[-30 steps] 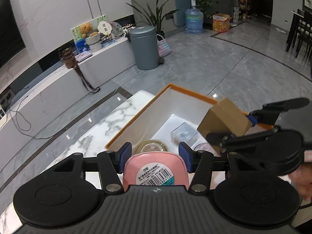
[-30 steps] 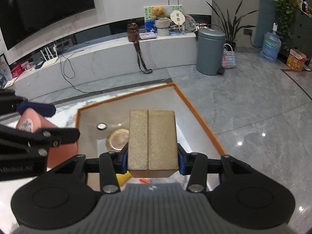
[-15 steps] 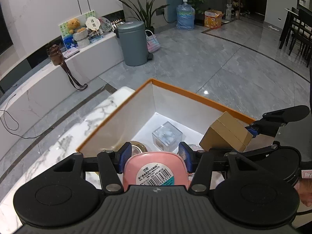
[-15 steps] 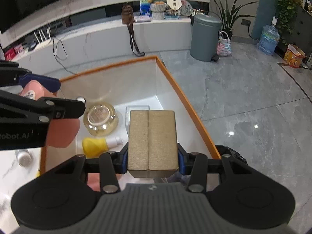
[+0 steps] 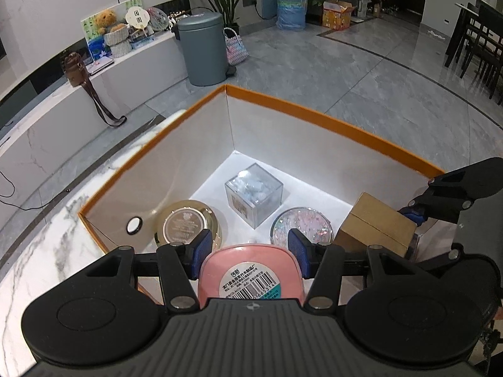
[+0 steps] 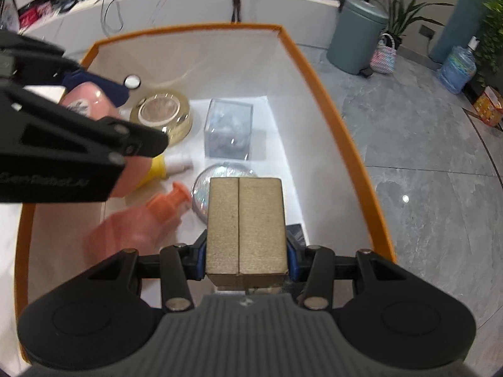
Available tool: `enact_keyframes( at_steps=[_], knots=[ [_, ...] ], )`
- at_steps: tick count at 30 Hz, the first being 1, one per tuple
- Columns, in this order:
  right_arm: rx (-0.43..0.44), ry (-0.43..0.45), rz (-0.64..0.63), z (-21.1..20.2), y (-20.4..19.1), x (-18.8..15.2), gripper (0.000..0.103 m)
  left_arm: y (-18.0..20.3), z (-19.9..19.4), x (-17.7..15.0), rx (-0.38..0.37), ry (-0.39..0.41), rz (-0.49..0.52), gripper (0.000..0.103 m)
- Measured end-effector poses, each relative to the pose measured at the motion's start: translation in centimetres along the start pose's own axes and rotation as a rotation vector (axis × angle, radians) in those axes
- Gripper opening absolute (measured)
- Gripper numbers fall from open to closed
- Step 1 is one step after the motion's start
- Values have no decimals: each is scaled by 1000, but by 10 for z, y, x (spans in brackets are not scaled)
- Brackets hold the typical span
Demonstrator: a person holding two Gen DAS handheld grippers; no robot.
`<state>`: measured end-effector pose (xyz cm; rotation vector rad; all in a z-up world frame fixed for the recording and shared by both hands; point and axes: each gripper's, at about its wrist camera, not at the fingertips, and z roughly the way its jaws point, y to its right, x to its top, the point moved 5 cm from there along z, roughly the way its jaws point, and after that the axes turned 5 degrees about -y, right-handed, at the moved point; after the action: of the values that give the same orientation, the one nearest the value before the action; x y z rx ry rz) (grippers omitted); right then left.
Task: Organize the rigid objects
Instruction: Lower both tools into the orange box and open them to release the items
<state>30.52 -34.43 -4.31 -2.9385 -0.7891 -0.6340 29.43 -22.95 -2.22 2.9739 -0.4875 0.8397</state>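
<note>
I am holding the brown rectangular cardboard box over the near right part of the white orange-rimmed bin, my right gripper clamping its sides. The bin's right wall is sitting just beside it; bare floor is showing beyond the clear plastic cube. My left gripper is squeezing the pink barcode-labelled container above the bin's near left edge.

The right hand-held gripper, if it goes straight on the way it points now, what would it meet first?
Probably the round glittery case lying in the orange-rimmed box, just beyond the cardboard box held by the right hand-held gripper. Depth is unclear; the clear cube lies further on.
</note>
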Motion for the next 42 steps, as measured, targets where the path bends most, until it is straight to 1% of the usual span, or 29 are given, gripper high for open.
enact_keyframes(
  at_steps=[5, 11, 20, 24, 32, 34, 35, 36, 37, 38, 40, 42],
  knots=[
    [0, -24, -28, 4, -6, -1, 46, 0, 4, -2, -6, -6, -3, 61],
    [-7, -48, -39, 7, -8, -5, 46, 3, 11, -2, 4, -16, 13, 61],
    [-4, -51, -45, 5, -8, -6, 45, 5, 30, -10, 26, -65, 37, 61],
    [-4, -53, -50, 6, -9, -5, 45, 4, 32, -9, 27, -64, 43, 61],
    [12, -53, -42, 5, -9, -4, 45, 6, 36, -11, 28, -115, 91, 62],
    [12, -54, -45, 5, -9, -4, 45, 6, 36, -15, 26, -140, 102, 64],
    [11, -54, -47, 5, -9, -4, 45, 8, 36, -17, 26, -150, 123, 66],
    [11, -55, -50, 5, -9, -4, 45, 10, 35, -19, 42, -150, 151, 66],
    [11, -55, -51, 5, -10, -4, 49, 13, 34, -22, 62, -153, 176, 67],
    [11, -55, -50, 4, -10, -4, 56, 15, 33, -24, 73, -154, 197, 67],
    [15, -53, -54, 3, -11, -3, 64, 19, 32, -26, 80, -161, 222, 70],
    [18, -57, -64, 2, -13, -4, 65, 21, 30, -27, 85, -160, 230, 72]
  ],
)
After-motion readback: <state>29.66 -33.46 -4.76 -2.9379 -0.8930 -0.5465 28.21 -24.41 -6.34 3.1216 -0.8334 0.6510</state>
